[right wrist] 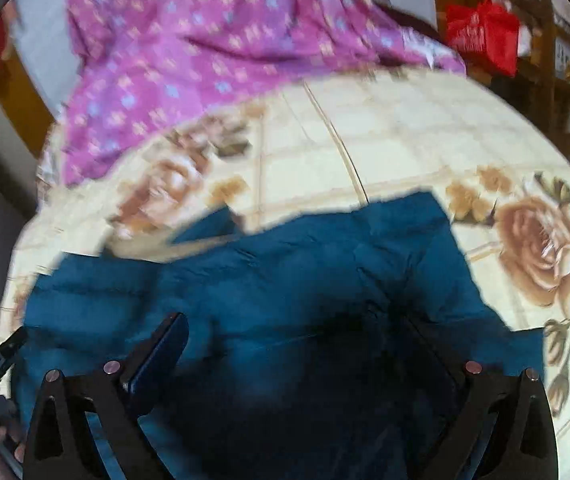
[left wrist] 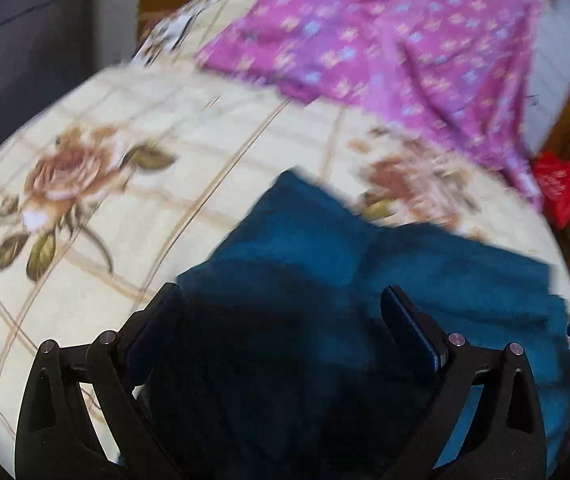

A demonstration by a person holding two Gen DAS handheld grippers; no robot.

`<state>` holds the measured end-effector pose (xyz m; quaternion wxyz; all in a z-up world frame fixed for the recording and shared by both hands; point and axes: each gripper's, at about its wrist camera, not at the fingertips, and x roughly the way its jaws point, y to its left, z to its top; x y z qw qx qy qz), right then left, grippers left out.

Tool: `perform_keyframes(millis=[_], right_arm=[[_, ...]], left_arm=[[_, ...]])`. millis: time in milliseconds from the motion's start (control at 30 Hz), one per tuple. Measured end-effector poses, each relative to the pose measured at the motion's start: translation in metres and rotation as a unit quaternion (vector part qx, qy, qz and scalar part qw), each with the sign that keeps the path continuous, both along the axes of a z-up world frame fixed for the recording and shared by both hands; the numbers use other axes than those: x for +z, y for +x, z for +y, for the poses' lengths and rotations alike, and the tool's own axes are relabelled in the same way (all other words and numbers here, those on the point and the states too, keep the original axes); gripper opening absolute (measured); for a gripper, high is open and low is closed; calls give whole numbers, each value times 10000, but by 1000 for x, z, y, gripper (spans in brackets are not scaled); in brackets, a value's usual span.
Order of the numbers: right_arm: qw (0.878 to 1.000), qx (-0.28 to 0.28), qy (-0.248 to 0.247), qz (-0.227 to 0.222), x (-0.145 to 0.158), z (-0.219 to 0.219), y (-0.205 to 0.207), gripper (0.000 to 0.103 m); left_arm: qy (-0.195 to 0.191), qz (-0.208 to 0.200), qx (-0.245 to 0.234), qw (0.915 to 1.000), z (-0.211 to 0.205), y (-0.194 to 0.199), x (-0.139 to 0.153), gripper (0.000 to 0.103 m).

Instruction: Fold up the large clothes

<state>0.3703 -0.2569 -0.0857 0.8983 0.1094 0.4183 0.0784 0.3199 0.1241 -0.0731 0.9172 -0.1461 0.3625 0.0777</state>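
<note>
Left wrist view shows your left gripper (left wrist: 281, 300) spread wide above the teal garment (left wrist: 325, 248), which fills the lower centre of the frame on the rose-print bedsheet (left wrist: 125, 128). Your right gripper (right wrist: 297, 324) is likewise agape over that garment. A purple patterned cloth (left wrist: 385, 40) lies upper right.

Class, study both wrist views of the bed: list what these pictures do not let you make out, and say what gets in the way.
- Blue garment, left wrist view: its type and near edge, lost in shadow and the bottom frame edge.
- Blue garment, right wrist view: dark shadow hides the folds between the right claw fingers.
- Purple cloth: far end cut off at the top; print blurred.
- Red bag: lettering blurred.
</note>
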Motion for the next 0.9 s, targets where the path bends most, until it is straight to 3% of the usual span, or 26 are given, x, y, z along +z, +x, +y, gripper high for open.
perform_keyframes(millis=[133,200,233,267,333,367,467,633,900], right_arm=[[9970,246,-9,-735,29,8,-49,103],[9949,482,-117,-873,24,17,-76,103],[9946,583,-181,-845,17,20,-82,103],[9940,764,-312,-717,3,27,-88,103],[9931,979,-531,-370,-22,34,-87,103],[9924,980,-516,-538,-27,34,-90,103],[9928,999,-363,-545,-29,30,-90,103],[9927,1001,-400,-547,-31,30,-92,103],[9900,1037,-677,-673,-36,35,-94,103]], left_arm=[[146,-269,-852,9959,-43,-16,18,99],[436,-82,-1194,9919,-69,-19,9,99],[734,248,-1313,9883,-84,-15,-4,99],[900,455,-1337,9859,-92,-12,-13,100],[1050,477,-1329,9844,-99,-9,-22,100],[1028,493,-1309,9848,-99,-9,-23,101],[929,500,-1272,9862,-96,-10,-26,102],[1122,473,-1205,9852,-100,-10,-30,102],[1162,479,-1200,9848,-102,-10,-32,102]])
